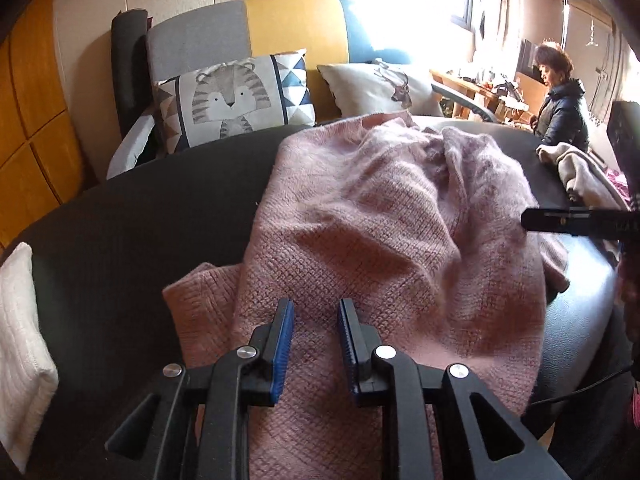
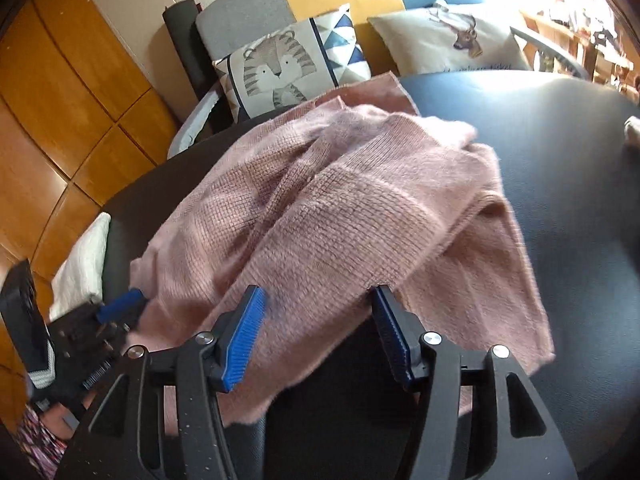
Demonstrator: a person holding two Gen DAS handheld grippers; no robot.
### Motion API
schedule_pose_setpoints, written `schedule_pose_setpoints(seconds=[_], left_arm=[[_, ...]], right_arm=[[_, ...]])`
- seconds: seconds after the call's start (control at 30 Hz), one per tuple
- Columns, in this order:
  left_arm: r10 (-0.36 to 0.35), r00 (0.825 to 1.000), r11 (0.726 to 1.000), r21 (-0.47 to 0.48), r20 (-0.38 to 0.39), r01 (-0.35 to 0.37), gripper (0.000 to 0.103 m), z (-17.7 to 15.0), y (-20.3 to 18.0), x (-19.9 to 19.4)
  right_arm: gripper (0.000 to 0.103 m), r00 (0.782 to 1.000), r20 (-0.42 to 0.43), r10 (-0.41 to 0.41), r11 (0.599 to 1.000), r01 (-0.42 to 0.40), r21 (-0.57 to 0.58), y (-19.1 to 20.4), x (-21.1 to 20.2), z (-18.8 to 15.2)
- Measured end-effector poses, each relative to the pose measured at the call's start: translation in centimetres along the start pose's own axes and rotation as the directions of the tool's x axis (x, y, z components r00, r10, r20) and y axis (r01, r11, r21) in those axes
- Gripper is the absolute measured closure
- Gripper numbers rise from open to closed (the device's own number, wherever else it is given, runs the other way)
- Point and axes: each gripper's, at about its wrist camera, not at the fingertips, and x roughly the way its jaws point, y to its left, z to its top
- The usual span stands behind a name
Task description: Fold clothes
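Grippers both tilt steeply down over the dark round counter (image 1: 120, 216), where the pink knitted sweater (image 1: 380, 240) lies rumpled near the middle. We see our left gripper (image 1: 315, 312) with its jaws a little apart over the near hem, pads clear of the knit, and our right gripper (image 2: 318, 300) with jaws wide, gripping nothing. Writing on the deer cushion (image 2: 452, 40) is too small to read.

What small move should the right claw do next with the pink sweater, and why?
Probably move the right claw forward and close it on the near hem of the pink sweater. The sweater lies rumpled on the dark table, both claws are open, and the hem sits just past the blue pads.
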Motion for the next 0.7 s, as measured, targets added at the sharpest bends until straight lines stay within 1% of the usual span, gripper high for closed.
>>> schedule_pose_setpoints(seconds=[0.07, 0.1, 0.13, 0.2, 0.3, 0.4, 0.43, 0.57, 0.7], left_arm=[[0.003, 1.000, 1.000, -0.007, -0.007, -0.003, 0.080, -0.5, -0.2, 0.6], [0.004, 1.000, 1.000, -0.011, -0.001, -0.004, 0.080, -0.7, -0.2, 0.6], [0.005, 1.000, 1.000, -0.014, 0.005, -0.005, 0.080, -0.9, -0.3, 0.6], [-0.002, 1.000, 1.000, -0.020, -0.002, 0.002, 0.080, -1.0, -0.3, 0.6], [-0.017, 1.000, 0.999, -0.041, -0.010, 0.016, 0.084, -0.9, -0.3, 0.8], [-0.054, 0.999, 0.997, -0.064, -0.010, 0.053, 0.094, -0.5, -1.1, 1.2], [-0.070, 0.998, 0.995, -0.070, -0.008, 0.069, 0.096, -0.3, -1.5, 1.4], [-0.133, 0.991, 0.990, -0.056, 0.002, 0.133, 0.096, 0.9, -4.2, 2.6], [-0.185, 0.983, 0.982, -0.044, 0.007, 0.186, 0.097, 2.5, -6.4, 2.9]], right_arm=[[0.044, 0.999, -0.030, -0.012, 1.000, 0.012, 0.012, 0.1, 1.4, 0.3], [0.061, 0.999, -0.032, -0.010, 1.000, 0.010, 0.002, 0.1, 1.8, 0.4], [0.085, 1.000, -0.030, -0.006, 1.000, 0.005, -0.005, 0.2, 2.0, 0.4], [0.086, 1.000, -0.008, 0.018, 1.000, -0.018, -0.008, 0.0, 1.8, 0.5], [0.089, 0.998, 0.046, 0.037, 0.999, -0.038, 0.015, -0.9, 0.5, 0.8], [0.093, 0.992, 0.127, 0.015, 0.999, -0.020, 0.040, -2.2, -1.6, 1.7], [0.093, 0.988, 0.153, -0.001, 0.999, -0.005, 0.045, -2.6, -2.4, 2.3], [0.093, 0.970, 0.238, -0.051, 0.995, 0.030, 0.091, -4.4, -5.2, 4.9], [0.093, 0.948, 0.312, -0.056, 0.993, 0.020, 0.117, -5.4, -8.3, 6.7]])
